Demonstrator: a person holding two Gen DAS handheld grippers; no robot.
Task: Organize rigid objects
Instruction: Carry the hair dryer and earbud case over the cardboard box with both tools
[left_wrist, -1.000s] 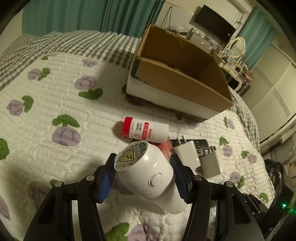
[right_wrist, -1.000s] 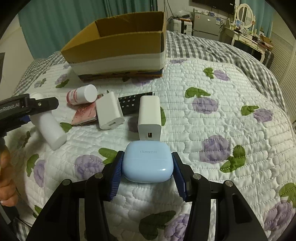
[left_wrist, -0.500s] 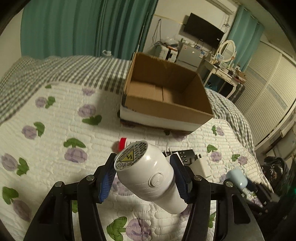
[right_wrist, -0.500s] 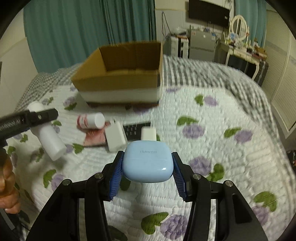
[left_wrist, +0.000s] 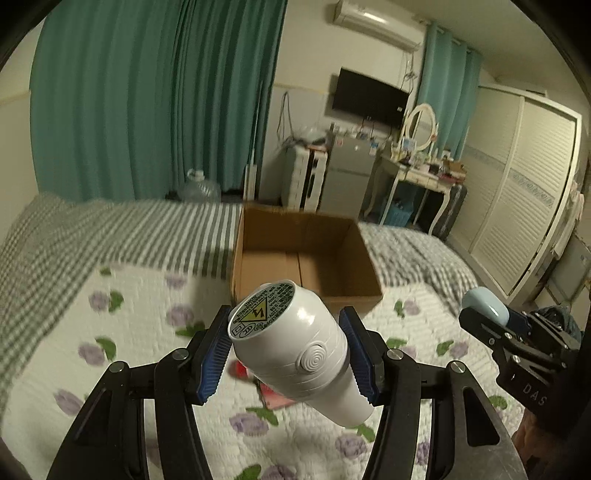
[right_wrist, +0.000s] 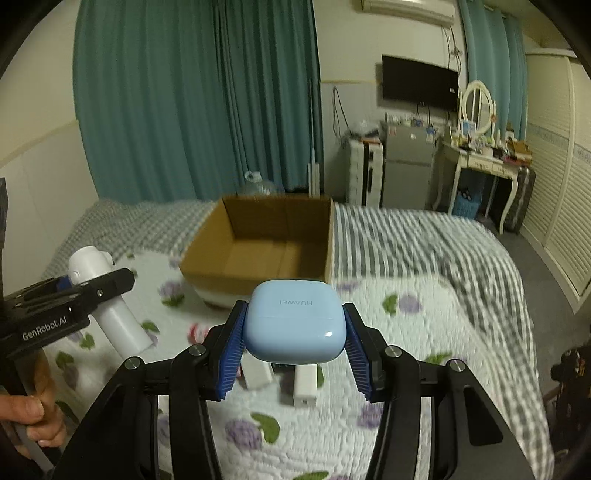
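Note:
My left gripper (left_wrist: 288, 354) is shut on a white cylindrical device (left_wrist: 295, 350) with a yellow warning label on its end, held above the bed. My right gripper (right_wrist: 293, 328) is shut on a light blue earbud case (right_wrist: 293, 325). An open, empty cardboard box (left_wrist: 303, 258) (right_wrist: 266, 247) sits on the bed ahead of both. In the right wrist view the left gripper (right_wrist: 88, 291) and the white device (right_wrist: 110, 306) show at the left. In the left wrist view the right gripper (left_wrist: 491, 321) with the blue case (left_wrist: 484, 308) shows at the right.
Below the grippers on the floral quilt (right_wrist: 424, 350) lie two white chargers (right_wrist: 304, 384), a dark remote and a red-capped bottle (left_wrist: 240, 369), mostly hidden. A person's hand (right_wrist: 33, 410) holds the left gripper. Beyond the bed stand teal curtains (left_wrist: 147, 103), a small fridge and a dressing table (right_wrist: 480, 162).
Both grippers have risen from the quilt with their objects still gripped. The views now look over the box into the room, and the items on the bed have dropped low in frame.

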